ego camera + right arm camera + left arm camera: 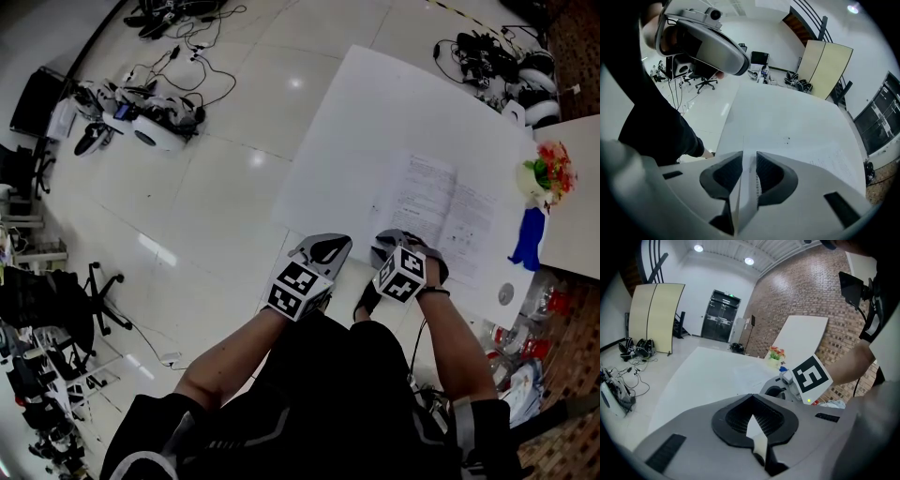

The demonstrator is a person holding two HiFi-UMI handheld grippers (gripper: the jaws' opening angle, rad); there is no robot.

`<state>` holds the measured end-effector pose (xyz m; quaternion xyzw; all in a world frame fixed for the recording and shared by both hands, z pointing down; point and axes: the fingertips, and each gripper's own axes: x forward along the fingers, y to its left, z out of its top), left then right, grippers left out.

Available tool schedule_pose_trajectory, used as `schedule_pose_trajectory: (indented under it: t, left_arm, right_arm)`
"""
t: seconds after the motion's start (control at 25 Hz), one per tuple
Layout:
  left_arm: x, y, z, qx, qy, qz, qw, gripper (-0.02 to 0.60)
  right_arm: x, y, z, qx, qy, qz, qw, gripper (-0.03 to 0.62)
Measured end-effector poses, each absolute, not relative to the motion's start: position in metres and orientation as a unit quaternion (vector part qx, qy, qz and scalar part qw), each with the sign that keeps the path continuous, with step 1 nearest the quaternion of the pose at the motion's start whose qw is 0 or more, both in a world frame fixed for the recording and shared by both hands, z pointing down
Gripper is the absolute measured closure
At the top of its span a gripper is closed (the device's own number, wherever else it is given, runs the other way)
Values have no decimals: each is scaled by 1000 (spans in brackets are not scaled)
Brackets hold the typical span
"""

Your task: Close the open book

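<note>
the book point(441, 206) lies open and flat on the table point(356, 122). its spine runs away from the person, one half to each side.

the right gripper point(396, 240) stands at the near edge of the book's left half and points steeply down. in the right gripper view the jaws stand close together, with the edge of those pages point(745, 197) upright between the pads and apparently pinched.

the left gripper point(323, 249) sits left of the book, apart from it, at a shallower angle. its jaw tips meet. a pale wedge shows in the hollow behind them, and what it is cannot be told.

judgement: the right hand is nearer and is the only one on the book. the closing move turns on carrying the left half up and over the spine to the right. a grip at one edge may let the pages bow or slip.
</note>
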<state>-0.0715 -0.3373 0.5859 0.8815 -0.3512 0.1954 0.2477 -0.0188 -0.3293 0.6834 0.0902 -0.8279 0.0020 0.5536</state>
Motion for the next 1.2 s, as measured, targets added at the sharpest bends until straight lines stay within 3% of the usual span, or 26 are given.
schedule_pose_trajectory:
  t: [0.32,1.2]
  left_arm:
    - [-73,-337,582,887,-346,186,244,588]
    - [-46,-337,562,912,-295,189,215,588]
  right_arm:
    - [-19,-330,680,130,-828,24,544,588]
    - [34,-328,577,385,-822,-2,419,592]
